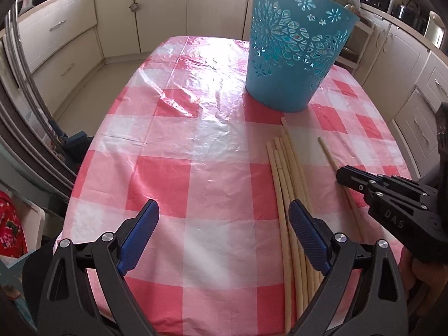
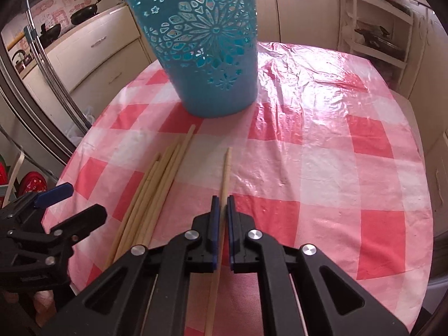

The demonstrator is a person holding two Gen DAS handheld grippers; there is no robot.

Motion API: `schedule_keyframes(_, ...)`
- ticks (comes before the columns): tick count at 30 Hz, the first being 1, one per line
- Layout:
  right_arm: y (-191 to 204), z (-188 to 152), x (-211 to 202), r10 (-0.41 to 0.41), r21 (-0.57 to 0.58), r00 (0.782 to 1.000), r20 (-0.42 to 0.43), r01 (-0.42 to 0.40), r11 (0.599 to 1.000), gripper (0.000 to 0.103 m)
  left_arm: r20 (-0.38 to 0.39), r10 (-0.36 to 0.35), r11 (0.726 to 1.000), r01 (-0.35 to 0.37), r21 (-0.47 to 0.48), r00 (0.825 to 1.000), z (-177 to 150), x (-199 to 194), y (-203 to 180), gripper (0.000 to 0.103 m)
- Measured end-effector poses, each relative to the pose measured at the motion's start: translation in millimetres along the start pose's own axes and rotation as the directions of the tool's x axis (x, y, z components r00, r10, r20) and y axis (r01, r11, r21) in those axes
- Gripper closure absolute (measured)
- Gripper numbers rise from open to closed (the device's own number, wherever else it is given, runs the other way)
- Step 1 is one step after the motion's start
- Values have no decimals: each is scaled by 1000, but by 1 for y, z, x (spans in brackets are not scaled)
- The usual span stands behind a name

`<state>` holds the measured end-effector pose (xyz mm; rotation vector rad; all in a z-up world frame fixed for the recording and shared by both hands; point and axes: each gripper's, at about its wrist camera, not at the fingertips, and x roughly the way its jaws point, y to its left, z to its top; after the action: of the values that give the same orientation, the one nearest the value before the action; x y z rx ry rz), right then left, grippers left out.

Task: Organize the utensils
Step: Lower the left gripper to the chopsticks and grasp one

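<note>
A teal perforated basket (image 1: 294, 53) (image 2: 207, 47) stands upright on the red-and-white checked tablecloth (image 1: 212, 151) (image 2: 308, 168). In front of it lies a bundle of several pale wooden chopsticks (image 1: 285, 173) (image 2: 156, 184). One single chopstick (image 2: 225, 173) (image 1: 327, 151) lies apart, to the right of the bundle. My right gripper (image 2: 223, 200) (image 1: 343, 172) is shut on this single chopstick, its blue pads pressed against both sides. My left gripper (image 1: 224, 210) stands open just above the cloth, and its right finger overlaps the bundle. Only one blue pad (image 2: 54, 193) of it shows in the right wrist view.
Cream kitchen cabinets (image 1: 112, 28) surround the table on all sides. A metal rack (image 2: 375, 28) stands behind the far right table edge. Dark pans (image 2: 84, 14) sit on the counter at the left. The table's left edge (image 1: 84, 173) drops off close to my left gripper.
</note>
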<state>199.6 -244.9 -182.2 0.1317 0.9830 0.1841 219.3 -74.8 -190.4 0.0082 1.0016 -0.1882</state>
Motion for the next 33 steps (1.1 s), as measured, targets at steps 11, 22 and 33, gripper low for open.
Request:
schedule_keyframes(11, -10, 1, -1, 62, 41, 998, 9, -62, 997, 97, -39, 71, 996, -68, 57, 997, 10, 25, -10, 13)
schedule_keyframes(22, -14, 0, -2, 70, 52, 997, 13, -70, 996, 97, -10, 18, 988, -17, 154, 1000, 18, 23, -29, 53)
schedule_keyframes(33, -9, 0, -1, 46, 52, 998, 32, -47, 998, 97, -41, -68, 984, 74, 161, 997, 29, 28, -17, 95)
